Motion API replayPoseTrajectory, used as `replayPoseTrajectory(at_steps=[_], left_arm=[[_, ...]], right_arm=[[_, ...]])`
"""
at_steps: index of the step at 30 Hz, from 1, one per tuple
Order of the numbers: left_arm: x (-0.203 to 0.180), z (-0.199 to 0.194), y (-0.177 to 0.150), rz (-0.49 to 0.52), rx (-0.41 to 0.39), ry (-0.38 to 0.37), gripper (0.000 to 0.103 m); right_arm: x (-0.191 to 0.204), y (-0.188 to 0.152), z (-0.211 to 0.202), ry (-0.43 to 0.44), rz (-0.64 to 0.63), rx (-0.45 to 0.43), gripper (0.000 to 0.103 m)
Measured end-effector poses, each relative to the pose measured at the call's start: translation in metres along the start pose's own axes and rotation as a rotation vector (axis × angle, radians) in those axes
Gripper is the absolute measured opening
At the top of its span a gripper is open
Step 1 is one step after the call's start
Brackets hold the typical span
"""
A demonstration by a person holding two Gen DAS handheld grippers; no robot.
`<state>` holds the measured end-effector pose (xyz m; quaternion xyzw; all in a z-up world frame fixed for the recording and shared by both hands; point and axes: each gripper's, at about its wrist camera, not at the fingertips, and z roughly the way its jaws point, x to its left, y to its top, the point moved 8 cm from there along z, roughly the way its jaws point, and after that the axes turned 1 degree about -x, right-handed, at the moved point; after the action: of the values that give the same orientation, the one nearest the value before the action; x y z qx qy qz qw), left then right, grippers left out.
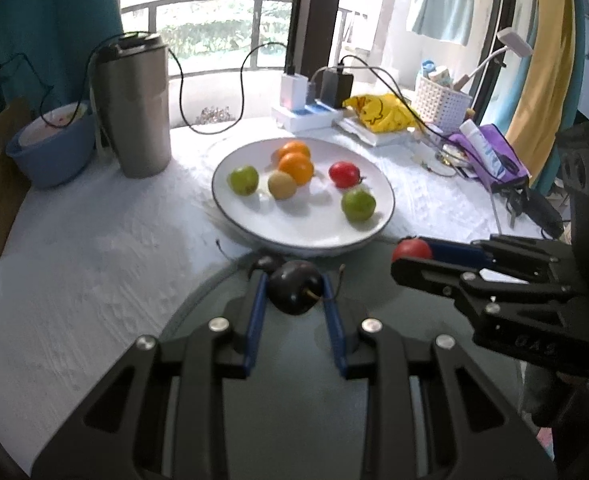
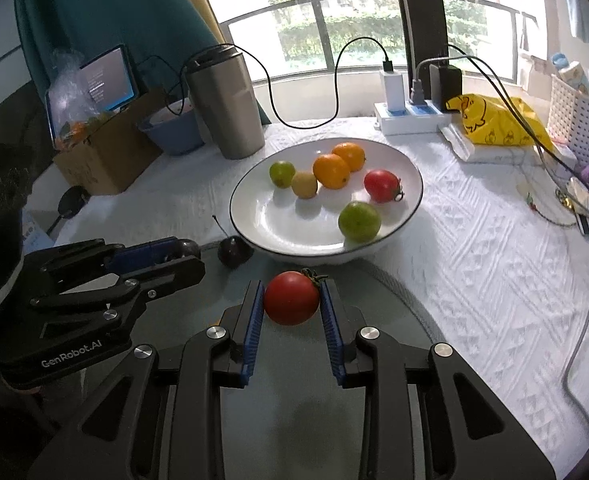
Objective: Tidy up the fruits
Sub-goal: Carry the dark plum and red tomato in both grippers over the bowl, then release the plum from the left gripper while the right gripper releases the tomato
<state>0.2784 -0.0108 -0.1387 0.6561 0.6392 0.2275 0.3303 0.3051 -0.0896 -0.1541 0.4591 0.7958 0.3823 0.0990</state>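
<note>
Left tongs (image 1: 294, 286) clamped on a dark plum (image 1: 295, 287), blue pads touching both its sides, stem pointing toward the camera. Plum sits over the grey round mat (image 1: 294, 352), just in front of the white plate (image 1: 294, 236); whether it touches the mat, can't tell. Right tongs (image 2: 291, 298) closed on a red tomato (image 2: 291, 298), pads pressed against both sides, green calyx up top, also just in front of the plate and to the right of the plum. A second dark plum (image 2: 234, 251) lies on the mat at the plate's front-left rim, just beside the left tongs' tip.

On the plate: two oranges (image 2: 332, 171) touching each other at the back, a yellowish fruit (image 2: 305, 185) against the nearer orange, a green fruit (image 2: 282, 174) to its left, a red tomato (image 2: 381, 186) on the right, another green fruit (image 2: 359, 221) at the front right.

Plate stands on the table (image 1: 94, 260) with a white textured cloth. Behind-left of the plate: steel tumbler (image 1: 134, 108), then a blue bowl (image 1: 50, 152). Behind-right: white power strip (image 2: 410, 116) with chargers, yellow duck bag (image 2: 494, 120), white basket (image 1: 442, 102).
</note>
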Motion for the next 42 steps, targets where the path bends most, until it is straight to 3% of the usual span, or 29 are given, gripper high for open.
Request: replayPoseTrajectory(at_steps=[18,37,39,42], left_arm=[[0.009,0.039,0.040,-0.004,-0.012,-0.019,0.029],[0.022,0.059,0.043,-0.060,0.031,-0.021,0.030],[0.022,0.056,0.045,-0.063,0.024,-0.020,0.034],[0.022,0.048,0.047,-0.066,0.004,-0.024,0.045]], right_arm=[[-0.013,0.040,0.025,0.020,-0.009,-0.024,0.031],[-0.016,0.044,0.047,0.016,-0.008,0.008,0.034],[-0.016,0.045,0.045,0.008,-0.007,0.004,0.042],[-0.015,0.044,0.040,-0.001,-0.007,-0.002,0.043]])
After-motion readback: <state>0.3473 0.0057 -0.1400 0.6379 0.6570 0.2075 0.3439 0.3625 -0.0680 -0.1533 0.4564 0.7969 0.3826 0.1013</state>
